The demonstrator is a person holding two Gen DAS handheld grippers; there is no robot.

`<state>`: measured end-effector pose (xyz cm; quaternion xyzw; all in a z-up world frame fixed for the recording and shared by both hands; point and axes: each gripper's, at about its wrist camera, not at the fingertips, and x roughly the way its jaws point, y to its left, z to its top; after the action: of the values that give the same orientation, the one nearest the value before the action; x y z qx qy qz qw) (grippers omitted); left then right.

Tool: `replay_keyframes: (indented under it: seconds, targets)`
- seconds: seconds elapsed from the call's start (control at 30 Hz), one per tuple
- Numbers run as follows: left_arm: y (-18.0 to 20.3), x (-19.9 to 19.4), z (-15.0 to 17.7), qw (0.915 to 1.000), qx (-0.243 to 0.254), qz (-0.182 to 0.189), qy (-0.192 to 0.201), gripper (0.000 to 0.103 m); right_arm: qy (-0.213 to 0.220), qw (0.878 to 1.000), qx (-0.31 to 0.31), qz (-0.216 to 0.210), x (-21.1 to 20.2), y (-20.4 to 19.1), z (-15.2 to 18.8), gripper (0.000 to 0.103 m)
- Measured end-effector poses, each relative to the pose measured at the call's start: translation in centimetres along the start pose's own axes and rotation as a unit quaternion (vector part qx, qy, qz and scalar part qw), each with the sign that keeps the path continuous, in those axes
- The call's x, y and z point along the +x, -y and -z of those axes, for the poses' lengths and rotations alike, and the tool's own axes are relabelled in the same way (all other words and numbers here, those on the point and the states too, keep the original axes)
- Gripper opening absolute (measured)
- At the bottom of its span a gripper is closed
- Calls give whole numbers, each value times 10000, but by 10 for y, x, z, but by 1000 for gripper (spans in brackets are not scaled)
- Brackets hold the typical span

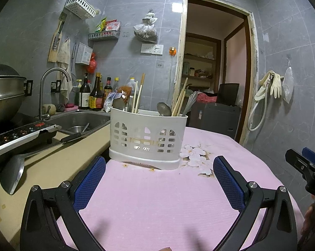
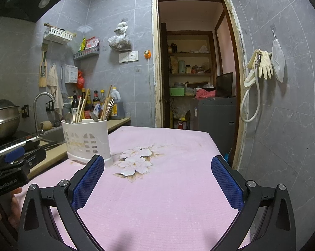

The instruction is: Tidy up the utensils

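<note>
Utensil holder (image 1: 148, 138) dead ahead of wide-open left gripper (image 1: 159, 179), the nearer; leftward of equally wide, empty right gripper (image 2: 157, 179); chopsticks (image 1: 179, 99) upright, apparently sorted.

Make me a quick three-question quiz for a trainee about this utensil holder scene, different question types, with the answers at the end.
1. True or false: the white utensil holder stands on the pink cloth.
2. Multiple choice: the left tool is A) shut on a spoon, B) open and holding nothing, C) inside the sink.
3. Fill in: beside the holder, printed on the cloth, is a white ____ pattern.

Key
1. True.
2. B. Its blue pads are spread apart over bare cloth; the right tool is open too.
3. Flower.
</note>
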<state>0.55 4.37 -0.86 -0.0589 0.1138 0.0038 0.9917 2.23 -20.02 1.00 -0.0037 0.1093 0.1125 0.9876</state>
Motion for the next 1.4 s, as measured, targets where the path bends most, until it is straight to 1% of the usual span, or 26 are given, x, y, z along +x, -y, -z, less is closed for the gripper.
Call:
replay_keyframes:
  seconds: [1.0,1.1,1.27,1.4]
  targets:
    - [-1,-1,-1,10000,-35,11,-24,101,10,10000,-3,-3,-1,1,-1,103]
    - [-1,0,0,10000,-65,-41,-28,101,8,10000,-6,-3,-1,1,-2,103]
    - [2,1,2,9998,26,-197,-21,101,6,10000,-10,3,-1,1,-2,103]
    - [3,1,3,9997,39,-223,-9,101,24,10000,-5,41,-2,5,-5,103]
